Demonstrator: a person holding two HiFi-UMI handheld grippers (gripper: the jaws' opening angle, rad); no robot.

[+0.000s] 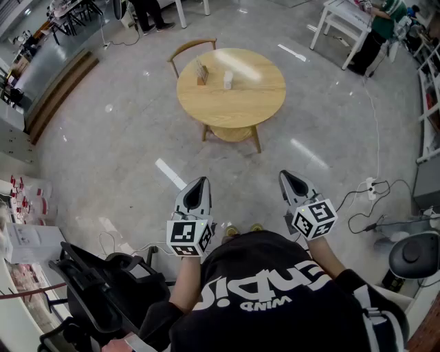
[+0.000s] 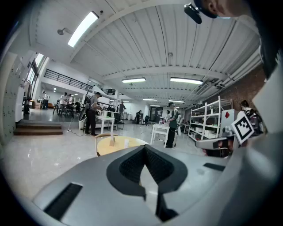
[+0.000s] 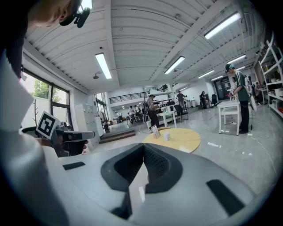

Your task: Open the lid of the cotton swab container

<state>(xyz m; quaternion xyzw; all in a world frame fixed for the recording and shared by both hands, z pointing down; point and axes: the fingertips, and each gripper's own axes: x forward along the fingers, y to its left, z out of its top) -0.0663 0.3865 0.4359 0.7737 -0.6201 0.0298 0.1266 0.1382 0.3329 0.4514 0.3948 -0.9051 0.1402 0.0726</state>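
Note:
A small white cotton swab container (image 1: 227,80) stands on a round wooden table (image 1: 247,103) several steps ahead of me. It also shows far off in the left gripper view (image 2: 125,142) and the right gripper view (image 3: 166,136). My left gripper (image 1: 201,181) and right gripper (image 1: 283,174) are held side by side near my body, pointing at the table. Both are shut and hold nothing, their jaws meeting at the tips in the left gripper view (image 2: 144,148) and the right gripper view (image 3: 143,148).
A brown holder (image 1: 201,72) stands left of the container. A wooden chair (image 1: 191,47) sits behind the table. Cables and a power strip (image 1: 371,187) lie on the floor at right, a black chair (image 1: 103,289) at lower left. People stand at white tables (image 1: 344,20) far back.

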